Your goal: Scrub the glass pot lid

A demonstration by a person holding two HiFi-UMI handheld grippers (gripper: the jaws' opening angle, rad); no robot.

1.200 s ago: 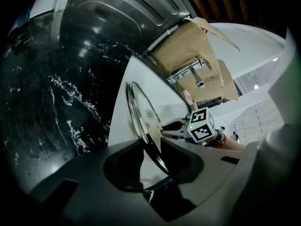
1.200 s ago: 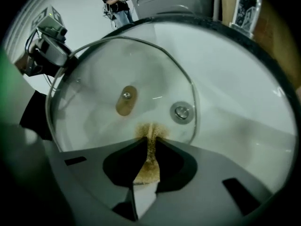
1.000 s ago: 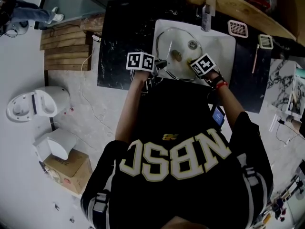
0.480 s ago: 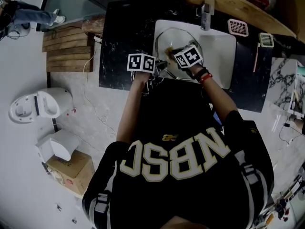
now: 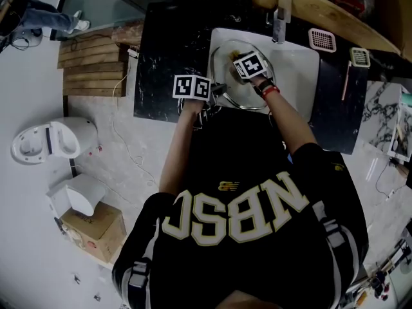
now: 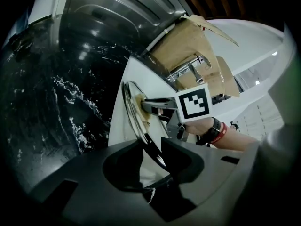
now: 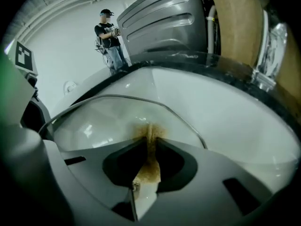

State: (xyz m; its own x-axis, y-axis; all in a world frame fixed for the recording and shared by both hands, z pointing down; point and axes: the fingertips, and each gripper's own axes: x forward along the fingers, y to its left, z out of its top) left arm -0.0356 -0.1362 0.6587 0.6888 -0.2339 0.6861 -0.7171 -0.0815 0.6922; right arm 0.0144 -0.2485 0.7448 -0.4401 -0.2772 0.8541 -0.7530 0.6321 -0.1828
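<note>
The glass pot lid (image 5: 226, 79) stands tilted in the white sink (image 5: 293, 66). My left gripper (image 5: 217, 89) is shut on its near-left rim; in the left gripper view the metal rim (image 6: 134, 119) runs edge-on between the jaws of the left gripper (image 6: 151, 147). My right gripper (image 5: 233, 58) is shut on a thin brownish scrub pad (image 7: 149, 166) and presses it against the glass (image 7: 103, 119). From the left gripper view the pad (image 6: 139, 102) lies flat on the lid's face under the right gripper's fingers (image 6: 157, 105).
A faucet (image 5: 279, 18) stands at the sink's far edge. A pink rack (image 5: 321, 39) and a brush (image 5: 358, 56) lie on the black marble counter (image 5: 167, 50) at the right. A person (image 7: 109, 36) stands in the background. Wooden slats (image 5: 90, 60) lie on the floor.
My right gripper has slid with the pad from the lid's near right side across the glass to its far middle. The left gripper keeps its hold on the rim.
</note>
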